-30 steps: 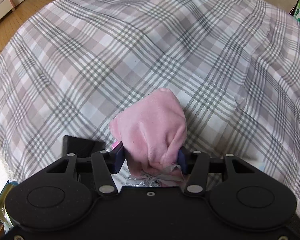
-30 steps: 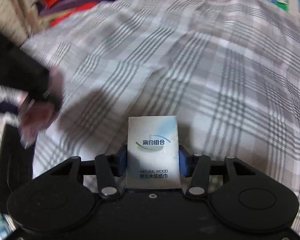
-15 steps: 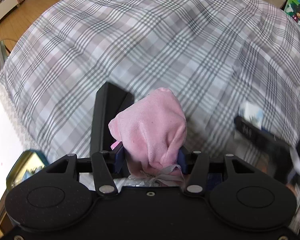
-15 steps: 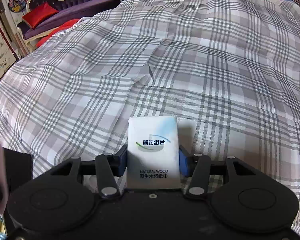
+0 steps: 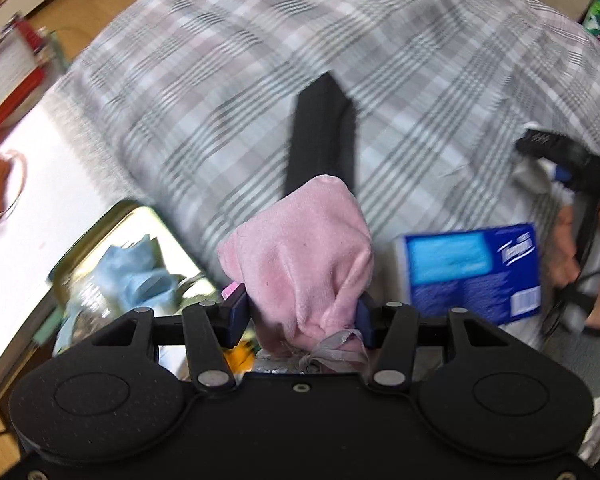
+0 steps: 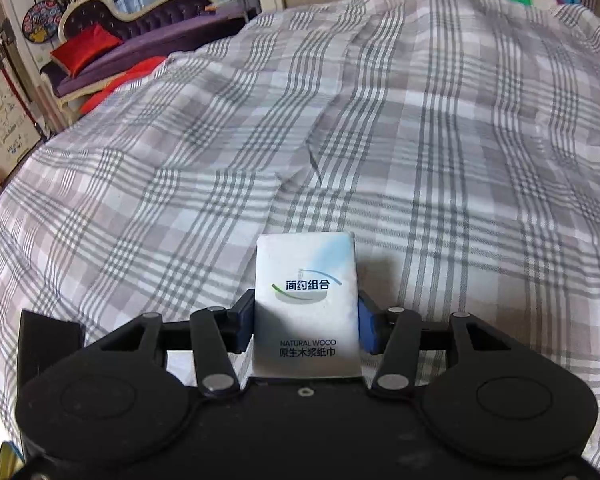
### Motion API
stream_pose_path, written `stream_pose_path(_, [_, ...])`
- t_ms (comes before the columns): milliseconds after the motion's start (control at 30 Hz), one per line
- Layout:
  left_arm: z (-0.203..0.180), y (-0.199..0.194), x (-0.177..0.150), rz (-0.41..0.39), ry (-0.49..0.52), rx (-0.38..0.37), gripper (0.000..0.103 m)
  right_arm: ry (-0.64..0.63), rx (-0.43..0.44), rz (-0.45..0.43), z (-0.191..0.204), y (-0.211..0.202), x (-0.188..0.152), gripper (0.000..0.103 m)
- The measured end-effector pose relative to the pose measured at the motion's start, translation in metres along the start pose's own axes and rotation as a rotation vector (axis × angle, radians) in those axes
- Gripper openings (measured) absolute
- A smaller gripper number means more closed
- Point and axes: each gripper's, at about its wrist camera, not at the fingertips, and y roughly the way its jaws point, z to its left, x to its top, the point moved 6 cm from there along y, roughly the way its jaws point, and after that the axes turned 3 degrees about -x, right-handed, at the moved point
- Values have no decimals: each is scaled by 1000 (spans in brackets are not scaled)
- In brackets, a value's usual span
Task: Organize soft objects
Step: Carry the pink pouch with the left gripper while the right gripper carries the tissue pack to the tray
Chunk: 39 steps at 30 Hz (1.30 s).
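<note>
My left gripper [image 5: 300, 318] is shut on a pink velvet pouch [image 5: 300, 256] with a grey ribbon tie, held above the plaid bed cover [image 5: 228, 92]. My right gripper [image 6: 306, 326] is shut on a small white tissue packet [image 6: 306, 296] with printed text, held low over the plaid cover [image 6: 340, 120]. In the left wrist view the right gripper shows blurred at the far right [image 5: 560, 152]. A blue tissue packet [image 5: 472, 268] lies to the right of the pouch.
An open gold-rimmed tin [image 5: 112, 256] with blue cloth and other items sits at lower left. A flat black lid-like object [image 5: 324, 136] lies on the cover beyond the pouch; its corner shows in the right wrist view [image 6: 48, 332]. A purple sofa [image 6: 140, 28] stands behind.
My left gripper has drawn back and swung left with the pouch; the tin and the blue packet have come into view. My right gripper has barely moved with its packet.
</note>
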Motion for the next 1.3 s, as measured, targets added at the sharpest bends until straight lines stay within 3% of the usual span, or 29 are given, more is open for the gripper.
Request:
stream_pose_path(200, [49, -5, -35, 5, -106, 8, 51, -29, -38, -123, -3, -35, 4, 49])
stream_pose_path(300, [68, -6, -51, -7, -135, 34, 51, -63, -44, -136, -7, -57, -2, 49])
stream_pose_path(567, [110, -13, -81, -39, -235, 58, 51, -95, 42, -49, -19, -122, -34, 49])
stream_pose_path(767, [132, -10, -99, -43, -290, 64, 51, -169, 127, 4, -6, -163, -72, 49])
stream_pose_path(1133, [160, 9, -137, -15, -372, 58, 51, -339, 356, 107, 71, -209, -138, 50])
stream_pose_path(1300, [159, 28, -152, 6, -388, 64, 51, -432, 410, 145, 115, -216, -165, 50])
